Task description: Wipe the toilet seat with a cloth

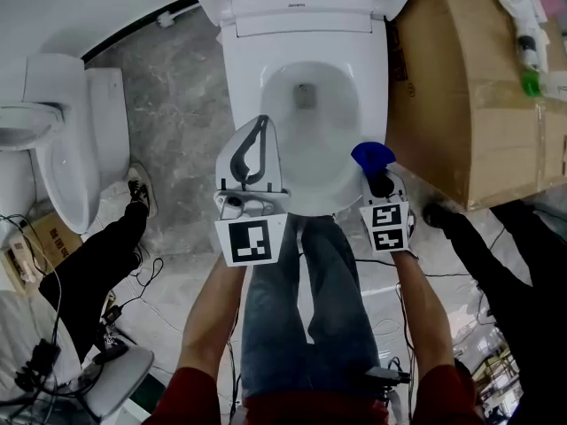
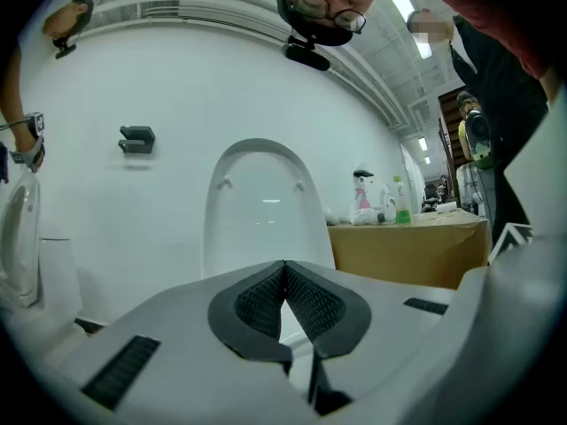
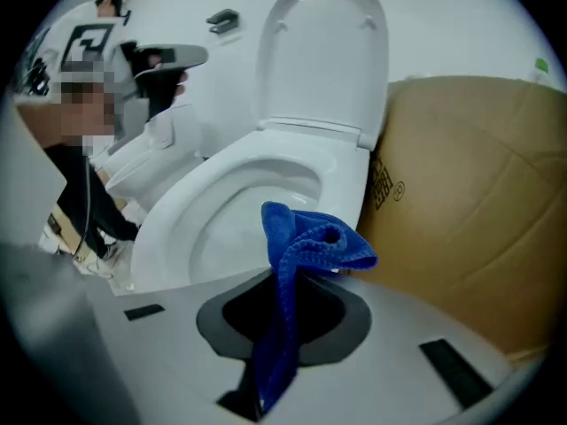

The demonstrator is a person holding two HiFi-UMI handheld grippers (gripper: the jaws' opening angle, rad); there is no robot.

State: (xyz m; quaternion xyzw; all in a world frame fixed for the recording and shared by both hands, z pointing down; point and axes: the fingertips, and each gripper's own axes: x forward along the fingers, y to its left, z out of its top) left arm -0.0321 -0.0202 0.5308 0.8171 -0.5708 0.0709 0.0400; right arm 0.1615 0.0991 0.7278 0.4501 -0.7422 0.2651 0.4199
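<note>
Your right gripper [image 1: 379, 180] is clamped on the blue microfibre cloth [image 1: 371, 155]. The cloth's bunched end projects past the tips over the front right rim of the white oval toilet seat [image 1: 373, 104], presumably ready for contact. Your left gripper [image 1: 252, 153], jaws together and empty, hangs over the left rim, likely kept clear.

"What colour is the terry cloth [image 3: 301, 255] between the right gripper's [image 3: 282, 321] fingers [image 3: 425, 388]?"

"Deep blue. The glossy toilet seat [image 3: 177, 211] beyond those fingers is white, and the cardboard box [image 3: 469, 211] to their right is plain brown."

"And the left gripper [image 2: 285, 282]?"

"Pale grey fingers [image 2: 177, 326] with dark grey cross-hatched pads [image 2: 314, 304]."
</note>
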